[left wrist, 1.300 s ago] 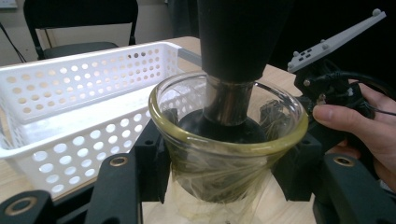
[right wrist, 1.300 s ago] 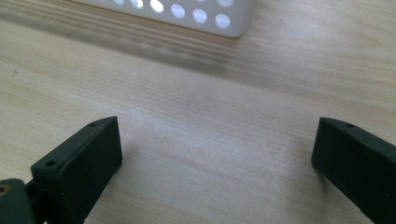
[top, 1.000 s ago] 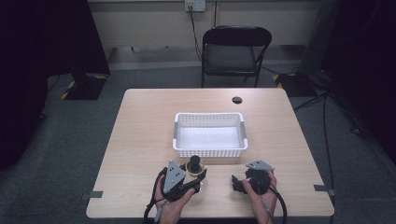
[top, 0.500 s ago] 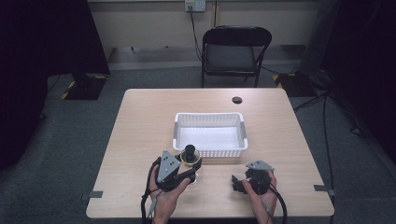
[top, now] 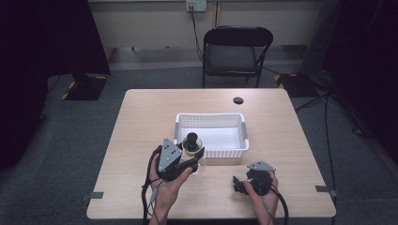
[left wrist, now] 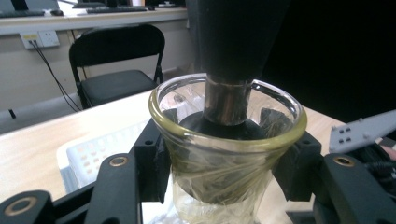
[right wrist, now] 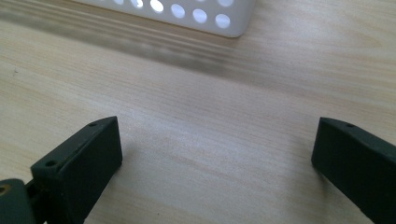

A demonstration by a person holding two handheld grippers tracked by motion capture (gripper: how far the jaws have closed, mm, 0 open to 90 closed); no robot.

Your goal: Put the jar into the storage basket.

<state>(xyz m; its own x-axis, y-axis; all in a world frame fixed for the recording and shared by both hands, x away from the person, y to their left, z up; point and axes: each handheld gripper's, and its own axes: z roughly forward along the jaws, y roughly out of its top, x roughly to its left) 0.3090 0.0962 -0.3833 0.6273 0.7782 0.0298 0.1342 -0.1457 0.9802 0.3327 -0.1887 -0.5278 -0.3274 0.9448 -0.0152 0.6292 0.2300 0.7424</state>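
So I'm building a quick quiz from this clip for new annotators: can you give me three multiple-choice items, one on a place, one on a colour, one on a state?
1. Where is the white basket?
A. on the chair
B. on the table, beyond the two grippers
C. on the floor

2. What colour is the stopper in the glass jar?
A. black
B. red
C. white

3. How do the right gripper's jaws stand?
A. shut on the jar
B. shut on the basket
C. open, nothing between them

Answers:
1 B, the high view shows it mid-table.
2 A, it is dark in the left gripper view.
3 C, bare wood shows between them, while the left gripper clamps the jar.
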